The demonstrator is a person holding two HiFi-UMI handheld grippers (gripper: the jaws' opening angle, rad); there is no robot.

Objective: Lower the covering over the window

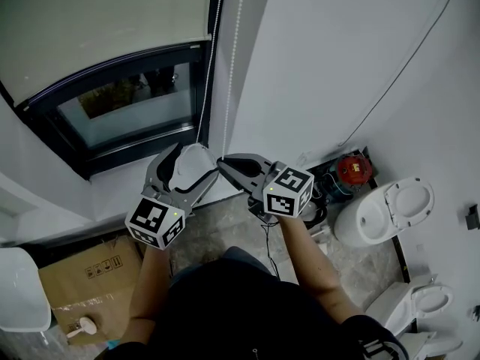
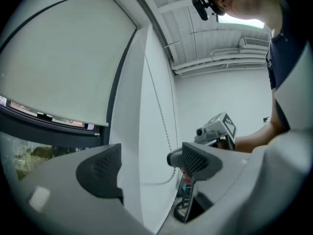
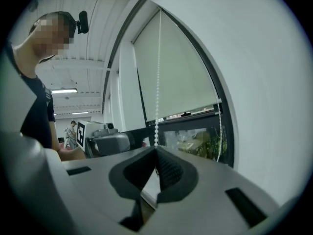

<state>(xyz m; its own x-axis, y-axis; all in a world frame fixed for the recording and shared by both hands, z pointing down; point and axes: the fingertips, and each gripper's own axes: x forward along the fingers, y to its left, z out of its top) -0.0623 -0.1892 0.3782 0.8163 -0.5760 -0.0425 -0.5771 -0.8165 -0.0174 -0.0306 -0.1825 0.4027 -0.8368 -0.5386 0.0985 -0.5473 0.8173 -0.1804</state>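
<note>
Judging by the blind (image 1: 105, 28), which is being shown covering only the upper part of the window (image 1: 112, 150) with the lower glass (image 1: 127, 111) bare, the lowering is being carried out but is far from finished. The bead chain (image 1: 230, 66), hanging beside the window's right edge, is being pinched in the closed jaws of the right gripper (image 3: 155, 153). The left gripper (image 2: 149, 165) is being held wide open, with a strand showing unpressed between its jaws. Room is being limited by the wall (image 1: 337, 51) just right of the chain and the sill (image 1: 120, 177) below, so a straight downward pull is likely being called for.
</note>
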